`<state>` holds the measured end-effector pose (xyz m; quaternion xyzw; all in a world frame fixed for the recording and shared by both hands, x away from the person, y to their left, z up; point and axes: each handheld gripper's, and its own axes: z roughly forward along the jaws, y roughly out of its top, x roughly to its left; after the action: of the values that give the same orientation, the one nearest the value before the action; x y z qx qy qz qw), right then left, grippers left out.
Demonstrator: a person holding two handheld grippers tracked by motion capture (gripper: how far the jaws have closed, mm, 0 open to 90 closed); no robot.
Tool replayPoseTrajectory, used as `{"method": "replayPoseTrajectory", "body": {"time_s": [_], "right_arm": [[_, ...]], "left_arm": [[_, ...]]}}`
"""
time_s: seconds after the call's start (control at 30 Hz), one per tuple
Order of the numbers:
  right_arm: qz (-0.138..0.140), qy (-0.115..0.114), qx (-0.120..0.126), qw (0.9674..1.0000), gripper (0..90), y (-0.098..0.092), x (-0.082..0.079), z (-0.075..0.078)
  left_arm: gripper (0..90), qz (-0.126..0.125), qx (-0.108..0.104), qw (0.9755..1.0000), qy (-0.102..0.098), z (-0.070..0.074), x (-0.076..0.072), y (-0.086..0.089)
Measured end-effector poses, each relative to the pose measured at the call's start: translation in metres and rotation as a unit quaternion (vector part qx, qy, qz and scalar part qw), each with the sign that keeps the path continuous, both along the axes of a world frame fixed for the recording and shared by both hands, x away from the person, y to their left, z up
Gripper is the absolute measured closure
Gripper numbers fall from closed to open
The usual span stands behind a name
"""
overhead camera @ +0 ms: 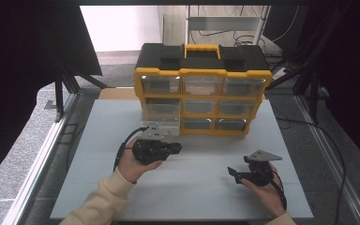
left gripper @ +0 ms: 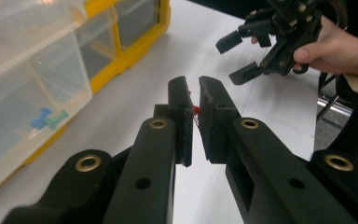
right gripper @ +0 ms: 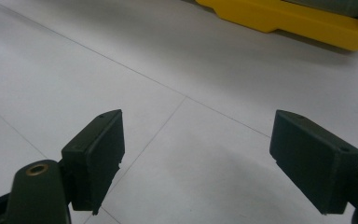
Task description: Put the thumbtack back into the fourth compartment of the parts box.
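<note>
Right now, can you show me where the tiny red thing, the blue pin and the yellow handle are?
tiny red thing point(left gripper: 196, 110), left gripper view, its visible tip
blue pin point(left gripper: 40, 119), left gripper view, its head
yellow handle point(overhead camera: 202, 48), high view, top bar

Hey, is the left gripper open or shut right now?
Shut. In its own view the left gripper has its jaws almost together, pinching a small red thing; what that thing is, I cannot tell.

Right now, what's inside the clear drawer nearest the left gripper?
Two push pins, one blue and one green, lie in that drawer. Its back is blurred by the plastic. The left gripper pinches something small and red.
</note>
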<state>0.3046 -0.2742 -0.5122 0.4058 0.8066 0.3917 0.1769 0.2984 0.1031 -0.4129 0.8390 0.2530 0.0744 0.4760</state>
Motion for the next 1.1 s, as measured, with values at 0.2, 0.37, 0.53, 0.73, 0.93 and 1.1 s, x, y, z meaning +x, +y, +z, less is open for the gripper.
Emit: {"method": "replayPoseTrajectory", "body": {"time_s": [0.2,0.37,0.53,0.73,0.93,1.1], "right_arm": [[0.0,0.0,0.0,1.0,18.1,0.0,0.0,0.0],[0.0,0.0,-0.001,1.0,18.1,0.0,0.0,0.0],[0.0,0.0,-0.002,1.0,18.1,0.0,0.0,0.0],[-0.002,0.0,-0.002,1.0,18.1,0.0,0.0,0.0],[-0.001,-0.001,-0.001,1.0,18.1,0.0,0.0,0.0],[-0.001,-0.002,0.003,1.0,18.2,-0.001,0.0,0.0]], "left_arm": [[83.3,0.01,-0.014,0.9998,-0.006,0.009,-0.001,0.013],[83.3,0.019,-0.03,0.9993,-0.008,0.015,0.0,0.024],[83.3,0.026,-0.036,0.9989,-0.017,0.021,-0.001,0.031],[83.3,0.031,-0.054,0.9977,-0.025,0.031,-0.002,0.042],[83.3,0.04,-0.066,0.9963,-0.037,0.041,-0.002,0.048],[83.3,0.045,-0.076,0.9949,-0.05,0.051,-0.002,0.051]]}}
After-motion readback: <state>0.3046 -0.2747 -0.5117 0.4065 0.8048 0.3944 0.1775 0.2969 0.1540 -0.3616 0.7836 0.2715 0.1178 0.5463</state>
